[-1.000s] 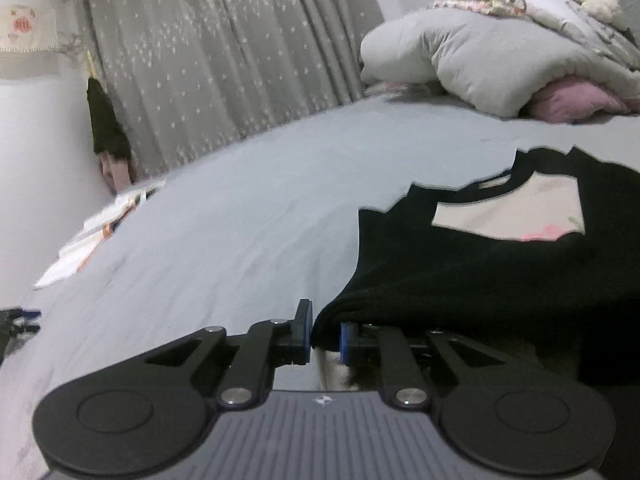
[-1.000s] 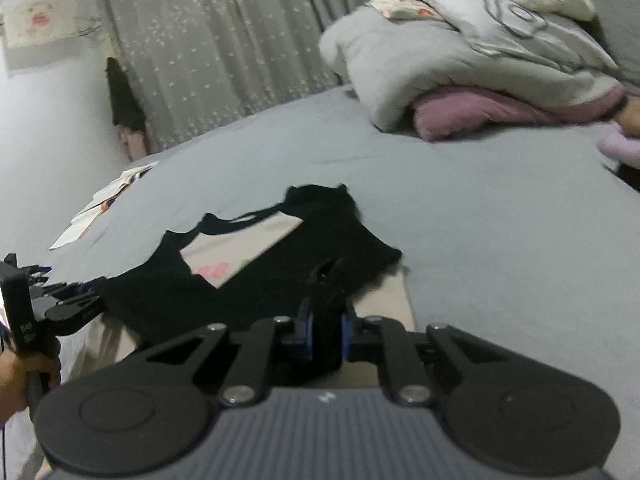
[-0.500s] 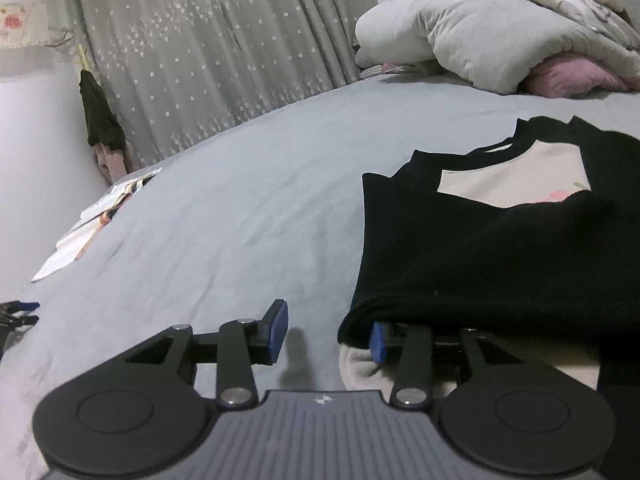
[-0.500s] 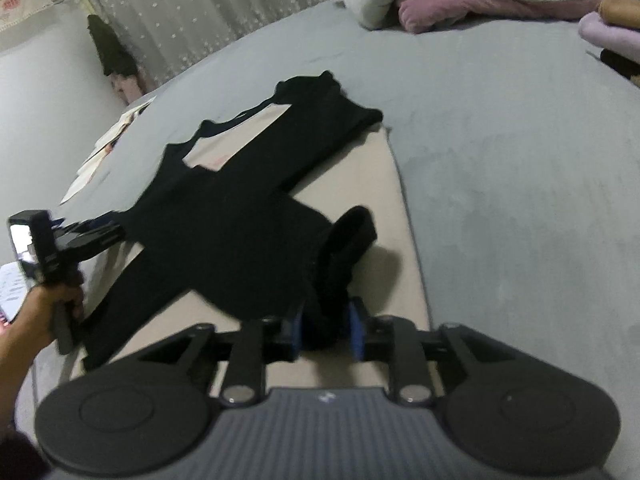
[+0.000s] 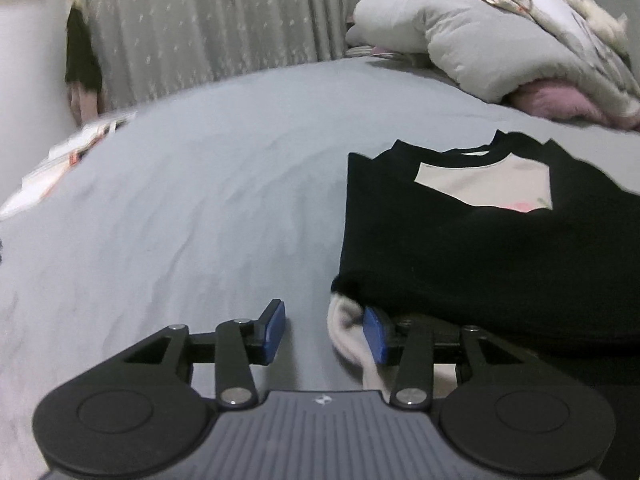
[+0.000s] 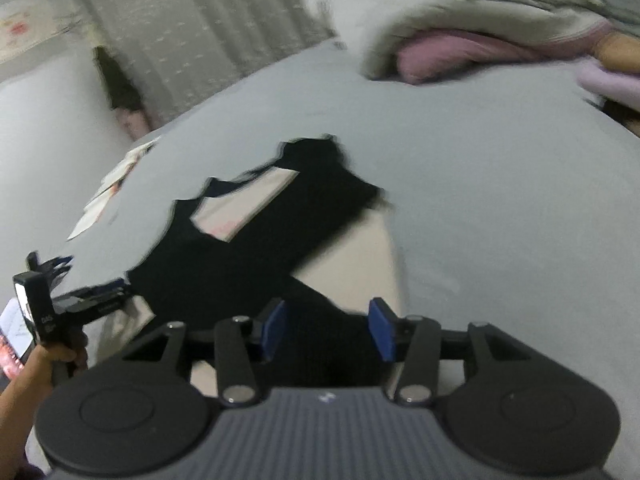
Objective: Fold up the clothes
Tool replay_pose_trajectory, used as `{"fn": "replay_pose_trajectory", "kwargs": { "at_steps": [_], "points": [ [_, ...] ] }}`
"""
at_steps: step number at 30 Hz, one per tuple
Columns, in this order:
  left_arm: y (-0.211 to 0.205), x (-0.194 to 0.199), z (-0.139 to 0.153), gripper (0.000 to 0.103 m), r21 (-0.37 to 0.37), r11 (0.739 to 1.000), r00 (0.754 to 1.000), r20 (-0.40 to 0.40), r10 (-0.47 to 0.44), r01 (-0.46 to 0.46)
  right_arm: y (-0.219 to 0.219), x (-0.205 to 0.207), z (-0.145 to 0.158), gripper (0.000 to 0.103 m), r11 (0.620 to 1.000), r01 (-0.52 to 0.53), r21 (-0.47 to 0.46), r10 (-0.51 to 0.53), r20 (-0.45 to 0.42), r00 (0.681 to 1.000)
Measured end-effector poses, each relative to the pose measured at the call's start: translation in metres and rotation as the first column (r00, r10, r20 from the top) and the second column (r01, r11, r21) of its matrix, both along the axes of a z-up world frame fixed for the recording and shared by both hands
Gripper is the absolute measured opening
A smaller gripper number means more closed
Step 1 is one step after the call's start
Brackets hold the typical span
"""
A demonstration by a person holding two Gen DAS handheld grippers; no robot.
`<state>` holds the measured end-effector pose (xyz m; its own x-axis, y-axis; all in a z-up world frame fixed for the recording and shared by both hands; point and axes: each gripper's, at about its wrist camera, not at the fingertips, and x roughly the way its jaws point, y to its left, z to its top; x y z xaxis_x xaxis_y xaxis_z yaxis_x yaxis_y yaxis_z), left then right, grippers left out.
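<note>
A black and beige shirt (image 5: 472, 240) lies on the grey bed, its black sleeves folded across the beige front. My left gripper (image 5: 325, 330) is open at the shirt's near left corner, its right finger tucked under the black fold beside a beige edge. My right gripper (image 6: 327, 330) is open, with the black sleeve cuff lying loose between its blue pads. The shirt shows in the right wrist view (image 6: 256, 252), and the left gripper (image 6: 86, 300) is at its left edge, held by a hand.
The grey bed sheet (image 5: 180, 208) spreads left of the shirt. A pile of grey and pink bedding (image 5: 500, 48) lies at the far right. Papers (image 5: 60, 164) lie at the bed's far left edge by a grey curtain (image 5: 200, 28).
Both grippers were shut on the black sleeves, carried them over the shirt front and opened. The left opened first, then the right; the sleeves now lie flat.
</note>
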<state>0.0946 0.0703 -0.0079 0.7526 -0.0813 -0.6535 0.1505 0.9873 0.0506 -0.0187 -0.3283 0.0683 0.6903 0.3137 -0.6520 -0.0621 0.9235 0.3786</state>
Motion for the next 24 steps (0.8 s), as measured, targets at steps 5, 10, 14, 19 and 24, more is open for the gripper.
{"fn": "replay_pose_trajectory", "kwargs": {
  "at_steps": [5, 10, 14, 19, 24],
  "points": [
    [0.014, -0.015, -0.003, 0.042, -0.113, 0.993, 1.000, 0.014, 0.027, -0.025, 0.047, 0.052, 0.006, 0.045, 0.985, -0.174, 0.005, 0.173, 0.039, 0.984],
    [0.005, -0.001, -0.013, 0.042, -0.064, 0.998, 0.999, 0.045, -0.002, 0.005, 0.094, 0.118, 0.006, 0.045, 0.960, -0.279, 0.025, 0.277, 0.060, 0.959],
    [-0.002, 0.006, -0.013, 0.039, -0.047, 0.998, 0.997, 0.071, -0.036, 0.039, 0.135, 0.176, -0.003, 0.045, 0.942, -0.333, 0.046, 0.330, 0.066, 0.942],
    [-0.005, 0.008, -0.014, 0.023, -0.037, 0.997, 0.995, 0.081, -0.061, 0.064, 0.178, 0.232, -0.025, 0.045, 0.923, -0.381, 0.043, 0.379, 0.056, 0.924],
    [-0.008, 0.006, -0.014, 0.018, -0.018, 0.997, 0.994, 0.085, -0.069, 0.071, 0.211, 0.266, -0.054, 0.045, 0.911, -0.412, -0.012, 0.412, 0.033, 0.911]
  ]
}}
